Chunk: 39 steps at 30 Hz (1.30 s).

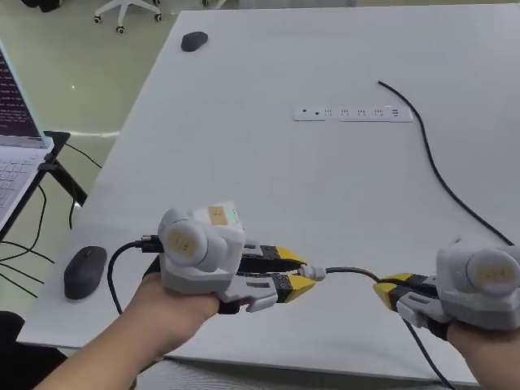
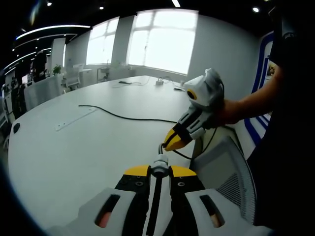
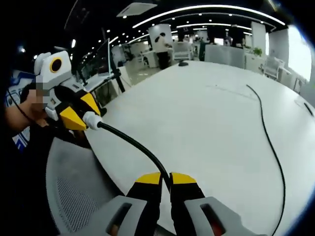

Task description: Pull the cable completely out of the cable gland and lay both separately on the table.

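Left gripper: jaws are clamping the cable gland, hovering over the table's near edge.
Cable: is bridging gland and right gripper, one end sitting in the gland.
Right gripper: jaws are pinching the cable by the same edge.
Mouse: is lying near the left edge.
Open room: bare tabletop is stretching ahead to the power strip.
Black cord: is trailing along the right side.
Writing: strip markings and laptop text are staying too small to read.
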Each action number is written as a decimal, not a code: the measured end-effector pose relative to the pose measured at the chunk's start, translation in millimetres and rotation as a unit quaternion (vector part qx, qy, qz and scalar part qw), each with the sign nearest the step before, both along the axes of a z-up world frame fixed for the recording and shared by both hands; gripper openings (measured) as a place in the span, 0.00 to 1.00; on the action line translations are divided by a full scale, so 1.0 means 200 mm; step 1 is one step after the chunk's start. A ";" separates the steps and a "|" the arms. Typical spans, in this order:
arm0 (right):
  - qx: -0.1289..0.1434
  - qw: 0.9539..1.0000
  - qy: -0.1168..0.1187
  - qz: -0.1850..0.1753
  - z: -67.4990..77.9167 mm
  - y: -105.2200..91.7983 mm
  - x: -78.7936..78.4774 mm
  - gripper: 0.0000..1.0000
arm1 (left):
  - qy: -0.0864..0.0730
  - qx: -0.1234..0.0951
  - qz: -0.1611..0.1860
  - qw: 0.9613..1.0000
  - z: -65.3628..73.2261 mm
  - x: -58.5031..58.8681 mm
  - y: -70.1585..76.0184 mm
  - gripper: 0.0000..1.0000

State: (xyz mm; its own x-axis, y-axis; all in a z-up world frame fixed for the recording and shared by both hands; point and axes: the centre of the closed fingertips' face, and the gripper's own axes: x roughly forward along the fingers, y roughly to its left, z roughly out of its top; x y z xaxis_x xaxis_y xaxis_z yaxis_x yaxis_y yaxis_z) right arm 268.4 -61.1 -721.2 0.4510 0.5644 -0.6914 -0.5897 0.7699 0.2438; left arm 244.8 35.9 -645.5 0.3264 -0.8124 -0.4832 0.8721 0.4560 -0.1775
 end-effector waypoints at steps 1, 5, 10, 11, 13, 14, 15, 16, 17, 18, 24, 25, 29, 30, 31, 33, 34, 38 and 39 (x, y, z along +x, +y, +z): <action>0.008 1.000 0.011 -0.010 -0.01 -0.01 0.00 0.00 | 0.001 0.000 0.001 1.000 0.00 0.00 0.00 0.15; 0.031 0.996 0.060 -0.053 -0.08 -0.05 -0.02 0.00 | 0.000 -0.002 0.002 1.000 0.00 0.00 0.00 0.15; 0.046 0.990 0.095 -0.097 -0.15 -0.09 -0.02 0.01 | -0.004 0.001 0.000 1.000 0.00 -0.01 -0.01 0.15; 0.049 0.989 0.097 -0.101 -0.15 -0.09 -0.02 0.01 | -0.004 0.001 -0.001 1.000 0.01 -0.01 -0.01 0.15; 0.055 0.988 0.103 -0.104 -0.16 -0.08 -0.02 0.01 | -0.003 0.001 0.000 1.000 0.00 -0.01 -0.01 0.15; 0.054 0.988 0.101 -0.103 -0.16 -0.08 -0.02 0.01 | -0.003 0.001 0.000 1.000 0.00 -0.01 -0.01 0.15; 0.049 0.989 0.095 -0.098 -0.16 -0.07 -0.02 0.01 | -0.003 0.002 0.001 1.000 0.00 -0.01 -0.01 0.15; 0.048 0.990 0.093 -0.096 -0.15 -0.07 -0.02 0.01 | -0.003 0.001 0.001 1.000 0.00 -0.01 -0.01 0.15; 0.049 0.990 0.090 -0.094 -0.15 -0.07 -0.02 0.01 | -0.003 0.002 0.001 1.000 0.00 -0.01 -0.01 0.15; 0.048 0.991 0.088 -0.093 -0.15 -0.07 -0.03 0.01 | -0.003 0.002 0.002 1.000 0.00 -0.01 -0.01 0.15; 0.039 0.997 0.044 -0.053 -0.13 -0.07 -0.02 0.02 | -0.003 0.000 0.007 1.000 0.01 0.01 0.00 0.15; 0.039 0.997 0.044 -0.052 -0.13 -0.07 -0.02 0.02 | -0.003 -0.001 0.008 1.000 0.01 0.01 0.00 0.15; 0.032 0.998 0.035 -0.039 -0.12 -0.07 -0.03 0.03 | 0.008 -0.008 0.012 1.000 0.02 0.01 0.00 0.15; 0.030 0.999 0.031 -0.033 -0.12 -0.06 -0.03 0.03 | 0.011 -0.010 0.014 1.000 0.02 0.01 0.00 0.15; 0.028 0.999 0.019 -0.018 -0.11 -0.06 -0.02 0.04 | 0.013 -0.011 0.016 1.000 0.02 0.01 0.00 0.15; 0.036 0.999 0.010 -0.009 -0.08 -0.04 -0.01 0.10 | 0.015 -0.012 0.016 1.000 0.02 0.01 0.00 0.15; 0.030 1.000 -0.001 0.000 -0.06 -0.04 0.00 0.12 | 0.014 -0.011 0.016 1.000 0.02 0.02 0.00 0.15; 0.018 0.999 -0.033 0.036 0.01 -0.01 0.02 0.19 | 0.014 -0.009 0.014 1.000 0.02 0.02 0.00 0.15; 0.012 0.997 -0.055 0.050 0.06 0.00 0.04 0.21 | 0.016 -0.009 0.014 1.000 0.01 0.02 -0.01 0.15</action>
State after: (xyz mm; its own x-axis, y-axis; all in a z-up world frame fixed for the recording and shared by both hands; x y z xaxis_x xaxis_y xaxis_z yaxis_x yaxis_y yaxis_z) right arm 276.5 -61.0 -710.2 0.4639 0.6258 -0.6270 -0.6867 0.7012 0.1918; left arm 248.8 34.8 -642.9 0.3339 -0.8121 -0.4785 0.8529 0.4764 -0.2135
